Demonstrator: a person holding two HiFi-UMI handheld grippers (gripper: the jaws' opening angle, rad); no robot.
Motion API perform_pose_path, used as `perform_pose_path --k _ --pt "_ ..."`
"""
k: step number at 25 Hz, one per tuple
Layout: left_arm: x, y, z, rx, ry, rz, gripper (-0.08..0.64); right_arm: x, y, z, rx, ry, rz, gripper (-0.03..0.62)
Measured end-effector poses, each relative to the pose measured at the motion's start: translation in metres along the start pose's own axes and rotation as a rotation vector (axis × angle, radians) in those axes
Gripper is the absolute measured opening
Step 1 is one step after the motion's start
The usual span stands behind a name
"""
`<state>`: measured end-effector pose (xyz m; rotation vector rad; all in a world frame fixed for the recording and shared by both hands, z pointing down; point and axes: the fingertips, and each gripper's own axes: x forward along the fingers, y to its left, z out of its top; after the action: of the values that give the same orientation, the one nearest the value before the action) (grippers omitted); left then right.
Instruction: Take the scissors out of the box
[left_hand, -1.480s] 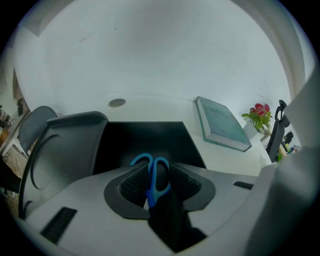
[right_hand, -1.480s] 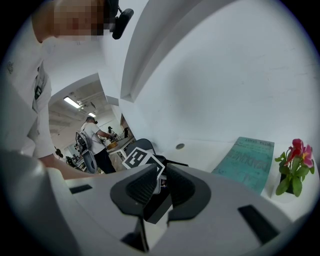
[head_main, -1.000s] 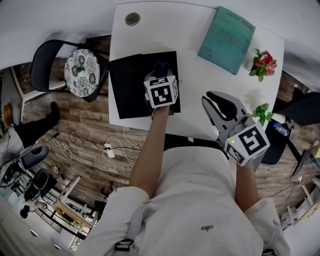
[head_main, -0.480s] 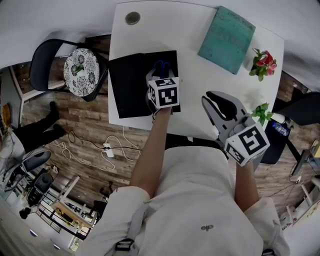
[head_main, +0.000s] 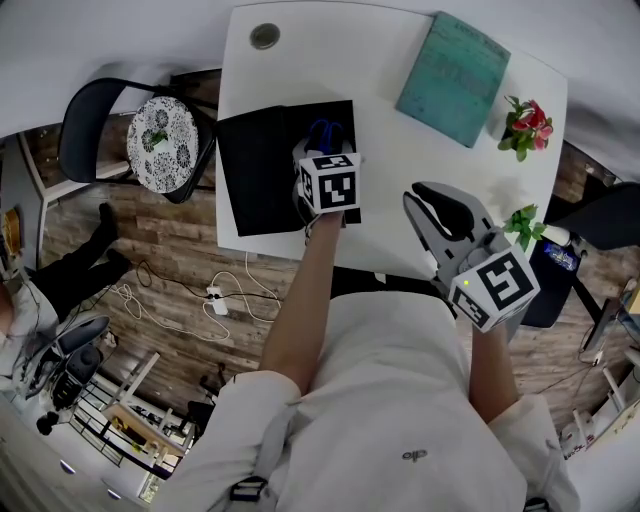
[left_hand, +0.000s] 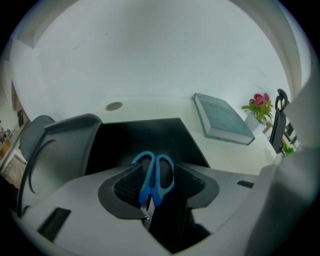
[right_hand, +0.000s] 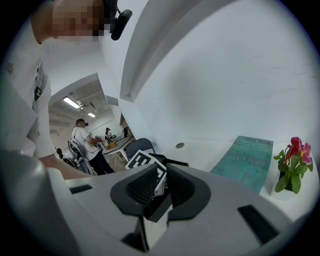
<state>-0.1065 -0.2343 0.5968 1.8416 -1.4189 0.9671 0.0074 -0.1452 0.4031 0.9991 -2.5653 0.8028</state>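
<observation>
Scissors (left_hand: 144, 184) | blue handles between left hand-held gripper (left_hand: 157, 170) pads, over black box (left_hand: 145, 135) | jaws spread, opening, not pinching

- scissors (left_hand: 154, 175): only the blue handles show; the blades are hidden low between the opening fingers (left_hand: 127, 185) of the left gripper (left_hand: 159, 179);
- black box (head_main: 258, 170): in the head view that gripper covers its right part;
- teal book (head_main: 453, 78): cover print too small to read
</observation>
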Motion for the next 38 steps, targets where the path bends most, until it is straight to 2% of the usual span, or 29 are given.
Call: perform_pose_path --k 8,12,14,18,27,38 --pt "0.002 0.004 0.001 -0.043 -0.016 -0.034 0.184 0.000 0.001 0.000 -0.002 -0.001 0.000 0.063" --pt "0.002 0.007 -0.003 -0.055 -0.005 -0.030 0.156 0.000 0.003 0.000 -0.004 0.001 0.002 0.061" --pt "0.001 0.009 -0.005 -0.051 0.001 -0.019 0.116 0.000 0.004 0.000 -0.005 0.002 0.002 0.061" --pt "-0.001 0.010 -0.006 -0.035 0.007 -0.012 0.101 -0.001 0.005 0.000 -0.007 0.002 0.002 0.061" --pt "-0.005 0.006 -0.012 0.005 0.020 -0.019 0.095 -0.007 0.008 -0.001 -0.015 -0.008 0.005 0.060" --pt "-0.031 -0.002 -0.002 0.017 -0.043 0.005 0.095 -0.025 0.013 0.001 -0.044 -0.028 0.027 0.060"
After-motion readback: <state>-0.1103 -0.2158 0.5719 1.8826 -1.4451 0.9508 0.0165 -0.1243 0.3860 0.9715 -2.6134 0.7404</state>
